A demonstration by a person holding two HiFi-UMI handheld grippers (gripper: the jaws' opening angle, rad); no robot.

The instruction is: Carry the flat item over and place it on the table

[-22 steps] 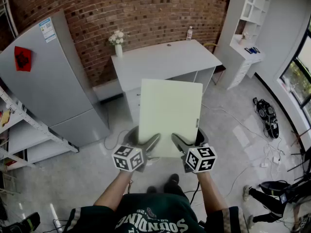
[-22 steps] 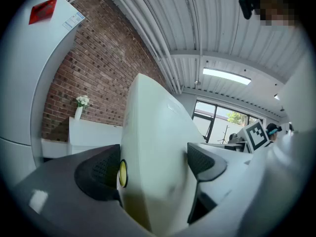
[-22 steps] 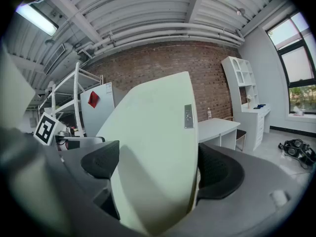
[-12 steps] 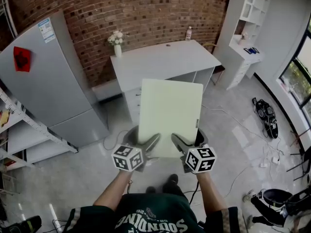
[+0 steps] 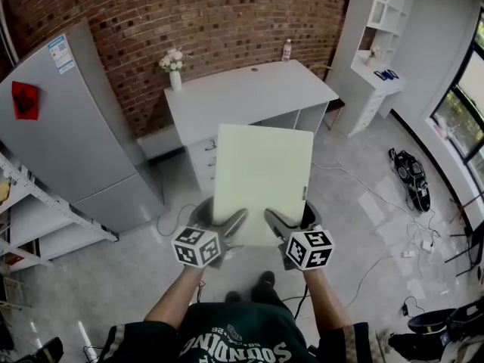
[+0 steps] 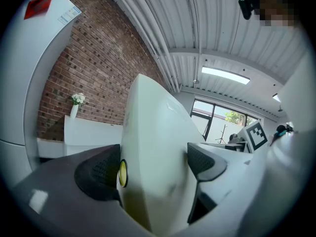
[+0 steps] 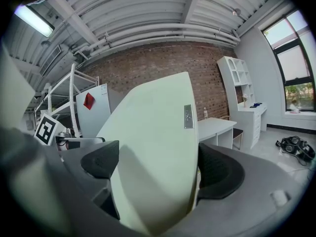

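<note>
A red brick wall (image 5: 197, 17) runs along the back of the room, and a white desk (image 5: 249, 97) stands against it above a pale tiled floor (image 5: 355, 225).

The flat panel (image 5: 262, 184), pale greenish white with rounded corners, is held up in the air in front of the person. It is roughly level over the floor and does not lie on the desk. From above, its far edge covers part of the desk's front. A small grey label (image 7: 188, 116) sits near its right edge.

The left tongs (image 5: 219, 219) pinch the panel's near left corner, with one jaw lying over the top face and the other out at the side. In the left gripper view the panel (image 6: 158, 167) fills the gap and both dark pads (image 6: 98, 172) are against it. The right tongs (image 5: 293, 219) clamp the near right corner the same way. In the right gripper view the panel (image 7: 158, 157) stands between the two pads, which press on either side. Both pairs of jaws stand wide, closed on the panel.

On the desk's top a white vase of flowers (image 5: 173, 65) stands at the left back corner and a small bottle (image 5: 286, 50) at the right back. A grey fridge (image 5: 76, 134) stands to the left with a red tag (image 5: 23, 100) on its door, and a white metal rack (image 5: 34, 218) is beside it. A white shelf unit (image 5: 382, 32) fills the right corner near a window (image 5: 454, 112). Cables and a black object (image 5: 408, 176) lie on the floor.
</note>
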